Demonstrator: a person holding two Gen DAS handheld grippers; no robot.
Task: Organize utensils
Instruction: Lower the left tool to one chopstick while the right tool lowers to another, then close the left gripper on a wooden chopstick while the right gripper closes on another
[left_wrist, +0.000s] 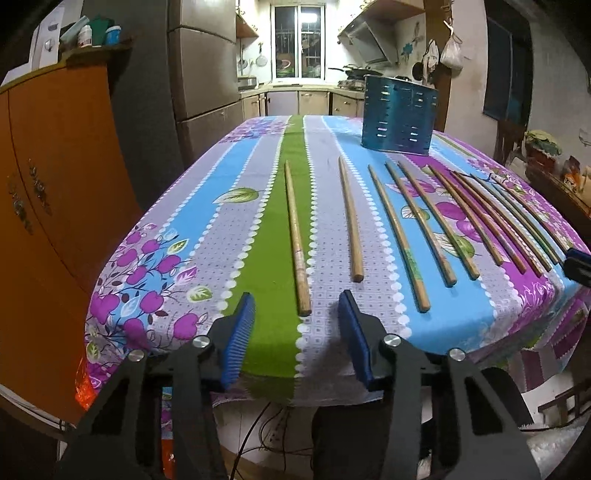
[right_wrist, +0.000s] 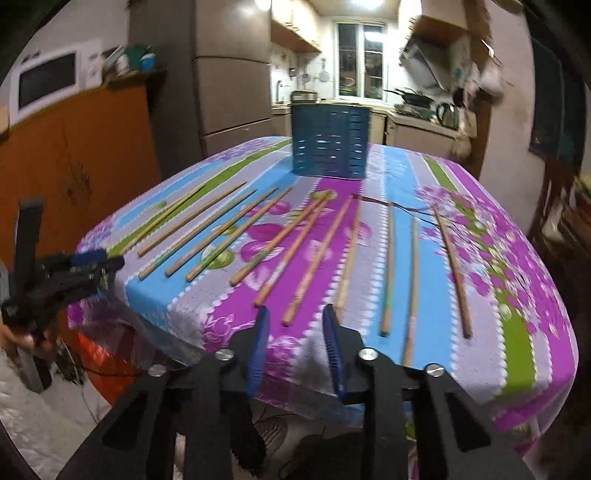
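Note:
Several wooden chopsticks lie side by side on the flowered tablecloth (left_wrist: 258, 206), pointing away from me. A blue slotted utensil holder (left_wrist: 398, 114) stands upright at the far side; it also shows in the right wrist view (right_wrist: 330, 140). My left gripper (left_wrist: 297, 306) is open and empty at the near table edge, its jaws either side of the near end of the leftmost chopstick (left_wrist: 295, 240). My right gripper (right_wrist: 293, 325) is open and empty at the near edge, just short of the middle chopsticks (right_wrist: 317, 258). The left gripper also shows at the left of the right wrist view (right_wrist: 98, 260).
An orange cabinet (left_wrist: 55, 184) stands close to the table's left side, with a microwave (right_wrist: 51, 83) on top. A tall fridge (left_wrist: 207, 66) and the kitchen counter (left_wrist: 295, 99) lie beyond the table. Cables run on the floor (left_wrist: 266, 435) below the near edge.

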